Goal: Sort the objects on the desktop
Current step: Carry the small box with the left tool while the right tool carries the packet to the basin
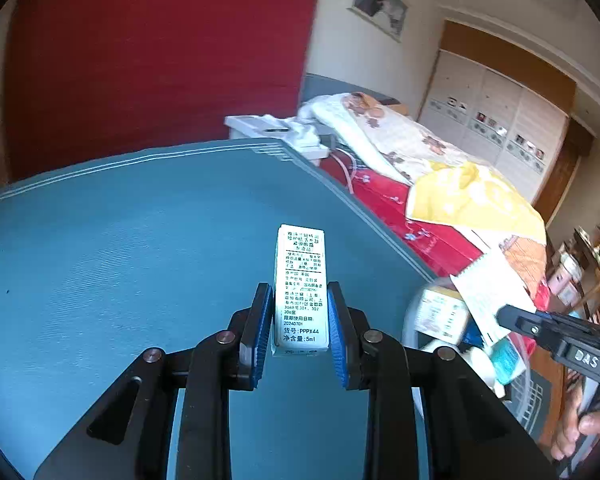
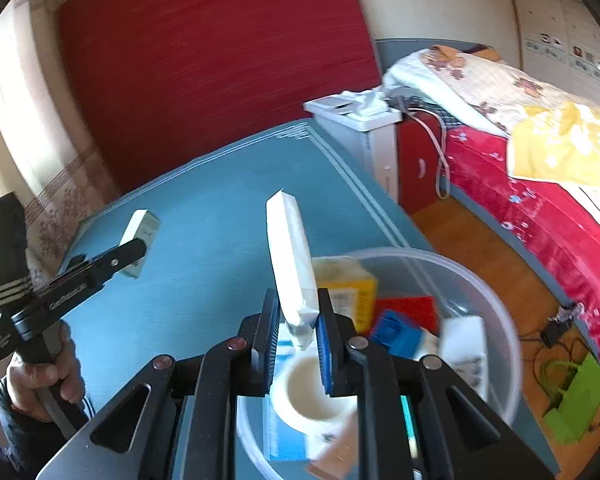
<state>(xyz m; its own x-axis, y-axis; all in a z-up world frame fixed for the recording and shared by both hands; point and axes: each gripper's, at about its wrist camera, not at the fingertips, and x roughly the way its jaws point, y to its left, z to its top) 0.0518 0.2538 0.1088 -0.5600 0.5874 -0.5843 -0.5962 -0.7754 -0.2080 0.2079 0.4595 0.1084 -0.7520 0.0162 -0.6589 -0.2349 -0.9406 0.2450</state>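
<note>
Left hand-held gripper (image 1: 299, 330) clamps box (image 1: 300, 288) over table (image 1: 120, 240); right hand-held gripper (image 2: 298, 338) clamps sachet (image 2: 290, 260)

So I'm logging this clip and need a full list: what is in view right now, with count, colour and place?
small carton: 1, white with black print, between the left gripper's pads.
flat packet: 1, white, in the right gripper over the tub.
tub: 1, clear plastic, at the table's right edge.
tub contents: yellow box, blue block, tape roll, other items blurred.
table: 1, blue cover.
bed: 1, red cover, right of the table.
left gripper: black, blue pads, shut on the small carton.
right gripper: black, blue pads, shut on the flat packet.
</note>
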